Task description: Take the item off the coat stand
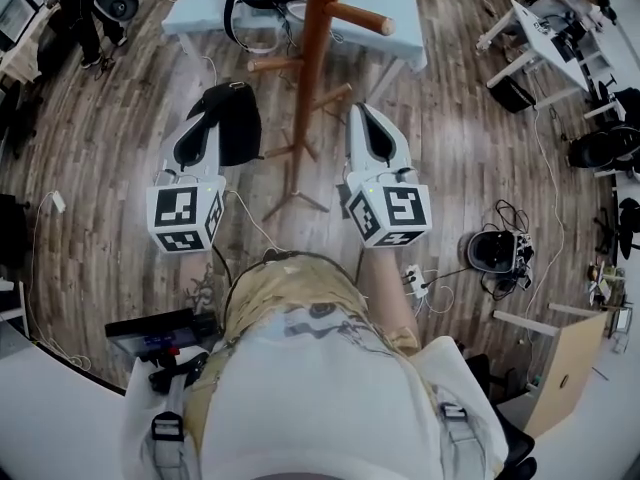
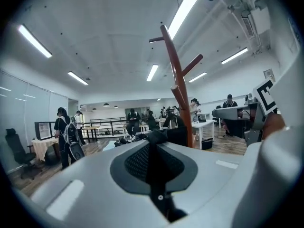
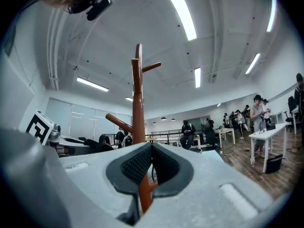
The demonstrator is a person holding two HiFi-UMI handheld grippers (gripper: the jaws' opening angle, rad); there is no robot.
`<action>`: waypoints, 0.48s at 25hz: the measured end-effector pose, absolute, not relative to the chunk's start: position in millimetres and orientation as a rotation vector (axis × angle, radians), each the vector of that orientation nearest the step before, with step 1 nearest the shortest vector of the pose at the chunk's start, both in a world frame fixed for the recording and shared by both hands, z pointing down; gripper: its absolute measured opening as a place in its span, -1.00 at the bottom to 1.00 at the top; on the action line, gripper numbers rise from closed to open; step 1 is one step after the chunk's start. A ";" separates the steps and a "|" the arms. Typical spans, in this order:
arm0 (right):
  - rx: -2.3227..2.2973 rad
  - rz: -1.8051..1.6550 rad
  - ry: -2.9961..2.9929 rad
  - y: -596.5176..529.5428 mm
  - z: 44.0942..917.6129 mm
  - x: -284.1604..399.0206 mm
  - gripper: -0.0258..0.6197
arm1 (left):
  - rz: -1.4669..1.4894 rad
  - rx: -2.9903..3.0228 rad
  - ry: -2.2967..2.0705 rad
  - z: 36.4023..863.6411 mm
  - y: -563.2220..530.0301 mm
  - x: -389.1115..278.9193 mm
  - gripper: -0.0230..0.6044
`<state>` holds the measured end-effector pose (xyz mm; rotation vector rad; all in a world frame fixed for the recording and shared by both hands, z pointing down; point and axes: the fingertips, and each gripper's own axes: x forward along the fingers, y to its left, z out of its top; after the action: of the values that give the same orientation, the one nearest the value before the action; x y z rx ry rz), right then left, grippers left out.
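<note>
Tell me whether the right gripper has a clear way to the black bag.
Probably not directly: the coat stand stands between the right gripper and the black bag, so it would have to go round.

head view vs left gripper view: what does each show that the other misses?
Head view only: the coat stand's feet and the person's own white top.
Left gripper view only: ceiling lights, the stand's top pegs, people standing in the room.
Both: the coat stand, and the left gripper shut on the black bag by its strap.
</note>
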<state>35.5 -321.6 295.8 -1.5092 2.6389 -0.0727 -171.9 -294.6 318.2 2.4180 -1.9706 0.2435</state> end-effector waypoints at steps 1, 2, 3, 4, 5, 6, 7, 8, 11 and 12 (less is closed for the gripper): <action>-1.513 -0.053 2.637 -320.3 293.2 33.2 -0.92 | 0.215 2.418 -1.988 315.0 -295.9 -168.8 -0.90; -1.515 -0.034 2.637 -318.7 290.8 30.8 -0.92 | 0.191 2.416 -2.006 312.6 -297.1 -165.8 -0.90; -1.515 -0.016 2.638 -316.9 288.7 28.2 -0.92 | 0.174 2.413 -2.025 311.3 -298.0 -163.1 -0.90; -1.517 0.000 2.638 -314.9 287.1 25.6 -0.92 | 0.165 2.410 -2.041 311.1 -298.7 -160.8 -0.90; -1.519 0.014 2.635 -312.9 285.7 23.3 -0.92 | 0.159 2.407 -2.053 311.8 -299.0 -158.6 -0.90; -1.520 0.025 2.631 -311.0 284.2 21.2 -0.92 | 0.150 2.403 -2.059 312.8 -299.1 -156.5 -0.90; -1.522 0.035 2.625 -309.3 282.6 19.5 -0.92 | 0.138 2.398 -2.063 313.5 -299.1 -154.5 -0.90; -1.525 0.045 2.618 -307.8 281.0 18.0 -0.92 | 0.124 2.394 -2.066 313.8 -299.0 -152.5 -0.90; -1.540 0.067 2.604 -304.5 279.8 14.8 -0.92 | 0.091 2.390 -2.066 314.3 -298.1 -145.8 -0.90; -1.544 0.070 2.604 -304.1 280.5 14.0 -0.92 | 0.086 2.389 -2.064 314.4 -298.0 -143.4 -0.90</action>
<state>14.0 -304.1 280.5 -1.5443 2.6042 0.0703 -143.4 -298.0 314.4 2.3891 -2.0642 0.0858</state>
